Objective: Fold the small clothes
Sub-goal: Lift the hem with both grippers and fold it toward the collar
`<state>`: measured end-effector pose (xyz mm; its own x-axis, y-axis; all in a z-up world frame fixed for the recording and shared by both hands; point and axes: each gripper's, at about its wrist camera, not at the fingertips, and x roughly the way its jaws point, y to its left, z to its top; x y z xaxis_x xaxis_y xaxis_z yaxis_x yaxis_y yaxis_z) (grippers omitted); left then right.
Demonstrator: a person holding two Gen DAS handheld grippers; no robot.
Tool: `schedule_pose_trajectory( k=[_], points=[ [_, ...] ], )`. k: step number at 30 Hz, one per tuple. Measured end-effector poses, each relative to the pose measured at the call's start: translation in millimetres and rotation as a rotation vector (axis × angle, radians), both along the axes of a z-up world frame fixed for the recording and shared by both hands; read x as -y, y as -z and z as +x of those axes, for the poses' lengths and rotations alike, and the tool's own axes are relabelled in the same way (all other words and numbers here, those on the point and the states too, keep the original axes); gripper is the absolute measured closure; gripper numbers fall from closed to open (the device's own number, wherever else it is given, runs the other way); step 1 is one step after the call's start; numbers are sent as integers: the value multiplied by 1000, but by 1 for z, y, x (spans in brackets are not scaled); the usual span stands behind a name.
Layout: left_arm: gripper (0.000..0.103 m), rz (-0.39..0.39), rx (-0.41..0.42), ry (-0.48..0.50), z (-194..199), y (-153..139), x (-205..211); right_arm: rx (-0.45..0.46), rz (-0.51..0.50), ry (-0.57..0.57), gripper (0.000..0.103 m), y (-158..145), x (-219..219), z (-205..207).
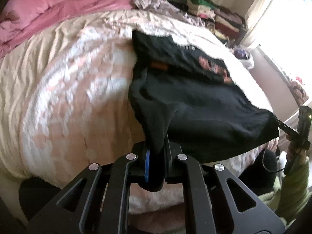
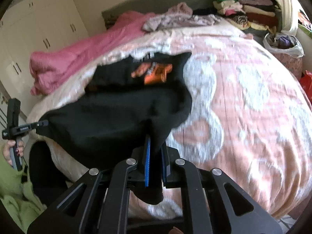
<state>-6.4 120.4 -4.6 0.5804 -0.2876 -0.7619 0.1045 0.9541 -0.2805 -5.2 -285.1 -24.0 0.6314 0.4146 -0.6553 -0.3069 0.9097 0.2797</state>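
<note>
**Black garment lifted by its near edge, fold begun but not laid**

Left gripper [image 1: 156, 152], black with blue-lined pads: clamped on a bunched corner of the black knit garment with an orange printed motif [image 1: 195, 101], cloth pinched between the pads and hanging out below them. Right gripper [image 2: 156, 152], same build: likewise clamped on the opposite near corner of the same garment [image 2: 117, 117], a tail of cloth drooping beneath the jaws. Between the two grippers, near hem stretched into a taut line and raised off the bed; ahead of both, far portion with the orange print resting on the pink-and-white patterned bedspread [image 2: 243, 97]. In each wrist view, the other gripper visible at the frame edge, at the end of the stretched hem, held by a hand [image 2: 13, 150] above a light green sleeve [image 2: 13, 191].

Beyond the garment: crumpled pink blanket [image 2: 81, 58], loose mauve cloth [image 2: 175, 19], and a stack of folded clothes [image 2: 253, 11] at the far right corner of the bed.

Progress, as judged: garment spread and seized at both near corners, first fold started only. Remaining: carrying the raised hem forward over the printed part, laying it flat, releasing, then any further fold and transfer to the stack. Number of garments left to fold beyond this one not determinable.
</note>
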Motion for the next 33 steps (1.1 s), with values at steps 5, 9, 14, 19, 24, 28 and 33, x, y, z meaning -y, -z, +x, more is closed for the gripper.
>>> schedule_pose_trajectory(
  k=[5, 9, 14, 19, 24, 28, 33],
  points=[
    [99, -2, 46, -7, 15, -22, 0, 70, 9, 17, 95, -27, -2, 18],
    [99, -18, 83, -22, 30, -36, -2, 111, 5, 33, 95, -41, -5, 34],
    [99, -29, 116, -40, 52, -50, -2, 142, 10, 59, 95, -51, -6, 53],
    [99, -39, 145, -65, 74, -60, -2, 159, 24, 76, 95, -59, -7, 71],
    [99, -56, 164, -88, 92, -64, -5, 176, 19, 87, 95, -65, -10, 88],
    [99, -76, 172, -104, 106, -67, -8, 183, 30, 101, 95, -67, -9, 105],
    [99, -80, 189, -120, 126, -71, -8, 201, 35, 117, 95, -72, -9, 131]
  ],
)
